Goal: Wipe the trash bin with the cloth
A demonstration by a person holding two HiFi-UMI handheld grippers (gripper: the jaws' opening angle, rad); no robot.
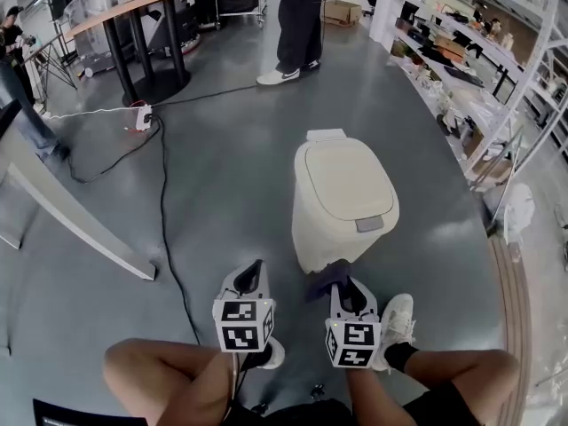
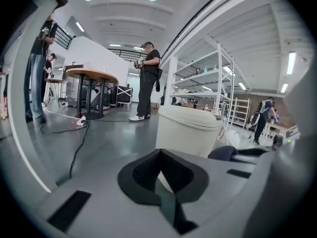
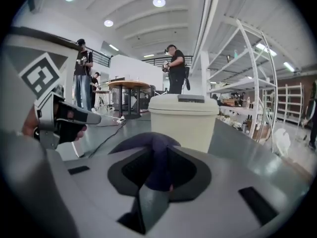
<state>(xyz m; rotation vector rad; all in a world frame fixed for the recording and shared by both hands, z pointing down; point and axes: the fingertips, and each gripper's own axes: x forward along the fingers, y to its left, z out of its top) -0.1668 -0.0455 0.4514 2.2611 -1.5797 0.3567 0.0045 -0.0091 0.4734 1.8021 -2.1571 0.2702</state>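
Observation:
A cream trash bin [image 1: 344, 202] with its lid closed stands on the grey floor just ahead of me. My right gripper [image 1: 343, 289] is shut on a dark purple cloth [image 1: 327, 280], held close to the bin's lower front wall. In the right gripper view the cloth [image 3: 151, 150] bulges up between the jaws of the right gripper [image 3: 157, 171], with the bin [image 3: 183, 120] straight behind it. My left gripper [image 1: 251, 272] hovers to the left of the bin, shut and holding nothing. Its own view shows the left gripper [image 2: 160, 156], the bin [image 2: 188, 133] and the cloth [image 2: 223, 153] at right.
A black cable [image 1: 164, 220] runs across the floor to a power strip [image 1: 143, 116] at left. A round table [image 1: 133, 11] and a standing person [image 1: 297, 25] are behind the bin. White shelving [image 1: 479, 69] lines the right side. A slanted white beam [image 1: 71, 220] crosses the left.

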